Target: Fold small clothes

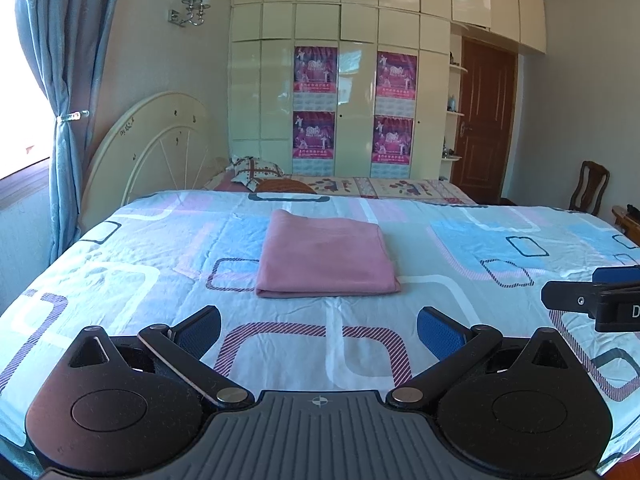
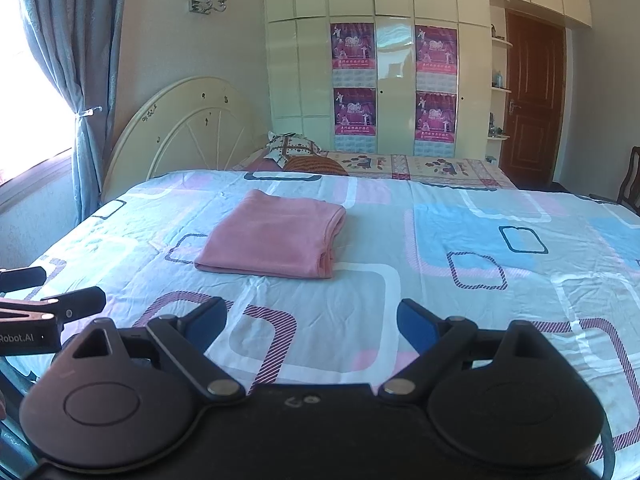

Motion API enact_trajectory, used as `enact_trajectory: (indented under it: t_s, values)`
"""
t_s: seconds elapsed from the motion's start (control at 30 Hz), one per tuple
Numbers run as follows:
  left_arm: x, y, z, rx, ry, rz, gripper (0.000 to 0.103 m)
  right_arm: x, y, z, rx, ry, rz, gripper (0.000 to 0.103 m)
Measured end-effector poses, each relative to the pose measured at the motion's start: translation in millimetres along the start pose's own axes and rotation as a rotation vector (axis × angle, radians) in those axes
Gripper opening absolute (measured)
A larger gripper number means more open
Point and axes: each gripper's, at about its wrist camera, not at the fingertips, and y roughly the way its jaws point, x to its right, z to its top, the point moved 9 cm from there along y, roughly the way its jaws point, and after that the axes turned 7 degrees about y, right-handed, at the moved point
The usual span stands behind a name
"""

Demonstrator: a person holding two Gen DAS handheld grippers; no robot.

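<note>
A pink garment (image 1: 326, 254) lies folded into a neat rectangle on the patterned bedsheet (image 1: 140, 272). It also shows in the right wrist view (image 2: 274, 234), left of centre. My left gripper (image 1: 318, 326) is open and empty, held above the sheet just short of the garment's near edge. My right gripper (image 2: 312, 320) is open and empty, nearer than the garment and to its right. The right gripper's fingers (image 1: 588, 296) show at the right edge of the left wrist view. The left gripper's fingers (image 2: 60, 304) show at the left edge of the right wrist view.
The bed is wide, with a cream headboard (image 1: 148, 148) at the back left and a patterned pillow (image 1: 256, 170) behind. A cream wardrobe (image 1: 352, 92) with posters, a brown door (image 1: 484, 120), a wooden chair (image 1: 590, 186) and a blue curtain (image 1: 64, 120) surround it.
</note>
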Motion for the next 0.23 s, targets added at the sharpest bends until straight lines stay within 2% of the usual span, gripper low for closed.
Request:
enact_trajectory:
  t_s: [0.23]
  values:
    - [-2.0, 2.5, 1.8, 0.001, -0.002, -0.004, 0.103, -1.1, 2.8, -1.4, -0.005, -0.007, 0.005, 0.092]
